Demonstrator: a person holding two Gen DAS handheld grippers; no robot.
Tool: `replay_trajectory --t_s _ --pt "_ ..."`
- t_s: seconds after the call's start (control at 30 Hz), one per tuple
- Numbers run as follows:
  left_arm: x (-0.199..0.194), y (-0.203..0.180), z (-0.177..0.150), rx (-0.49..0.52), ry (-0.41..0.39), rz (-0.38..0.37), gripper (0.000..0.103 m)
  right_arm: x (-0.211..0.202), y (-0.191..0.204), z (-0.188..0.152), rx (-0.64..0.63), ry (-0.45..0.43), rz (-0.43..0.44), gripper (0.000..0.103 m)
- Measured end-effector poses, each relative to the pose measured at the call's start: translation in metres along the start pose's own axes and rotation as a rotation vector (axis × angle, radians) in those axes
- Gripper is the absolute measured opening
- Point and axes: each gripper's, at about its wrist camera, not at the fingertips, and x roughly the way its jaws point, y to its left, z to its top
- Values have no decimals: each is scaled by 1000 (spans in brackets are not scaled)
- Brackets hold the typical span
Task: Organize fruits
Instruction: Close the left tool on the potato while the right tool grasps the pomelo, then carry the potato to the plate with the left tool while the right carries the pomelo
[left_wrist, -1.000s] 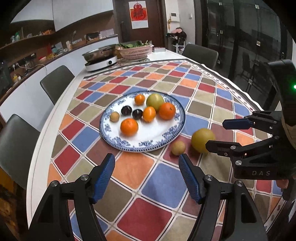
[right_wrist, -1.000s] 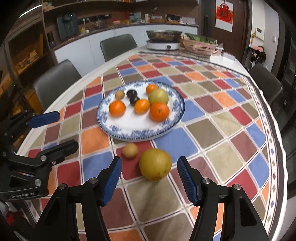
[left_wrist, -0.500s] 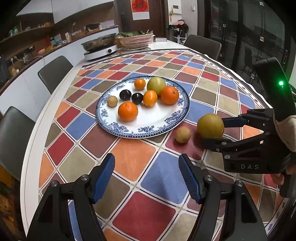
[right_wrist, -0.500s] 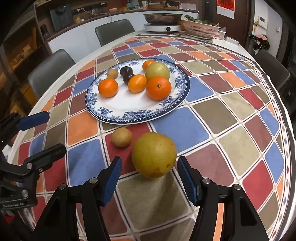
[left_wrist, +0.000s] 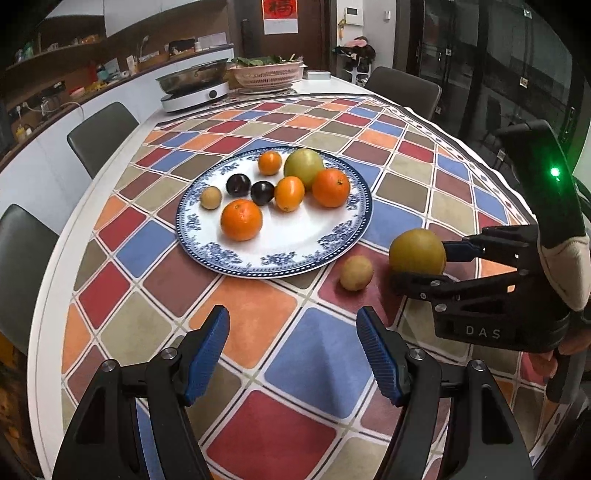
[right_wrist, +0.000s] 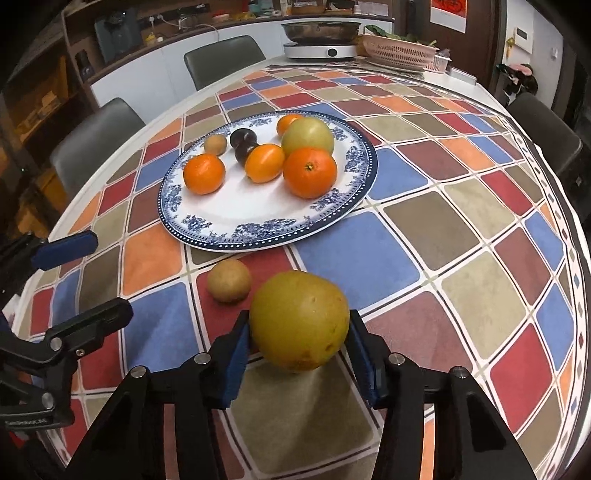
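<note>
Right hand-held gripper (right_wrist: 299, 347) level, pads flanking yellow fruit (right_wrist: 299, 319); left hand-held gripper (left_wrist: 293, 350) wide, empty.

— Premises?
— A home dining kitchen. A round table (left_wrist: 55, 280) under a checkered cloth (left_wrist: 258, 317) has grey chairs (left_wrist: 99, 133) around its edge.
— Supporting evidence?
— At the tabletop's far edge, a hotplate with pan (left_wrist: 194, 86) beside a pink basket of greens (left_wrist: 267, 74). A counter with shelves (left_wrist: 55, 92) holds small household items. A red paper decoration (left_wrist: 280, 14) hangs near the door.
</note>
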Motion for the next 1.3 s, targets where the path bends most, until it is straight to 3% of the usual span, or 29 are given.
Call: replay_trajectory --t_s 0.37,0.57,0.77,1.03,1.3 --pt "21 -20 16 -51 24 -80 70 -34 -23 -9 56 -71 -73 50" --pt "44 -25 29 -126 68 -114 52 -48 -33 -12 105 -109 -92 50" --pt "59 -35 31 -113 108 -82 39 -52 -30 -13 117 -139 -81 50" --pt "67 -37 32 -114 120 -69 29 -45 -33 -16 132 -133 -75 50" --pt "57 -37 29 -105 104 -89 28 -45 -35 -19 146 -125 -70 50"
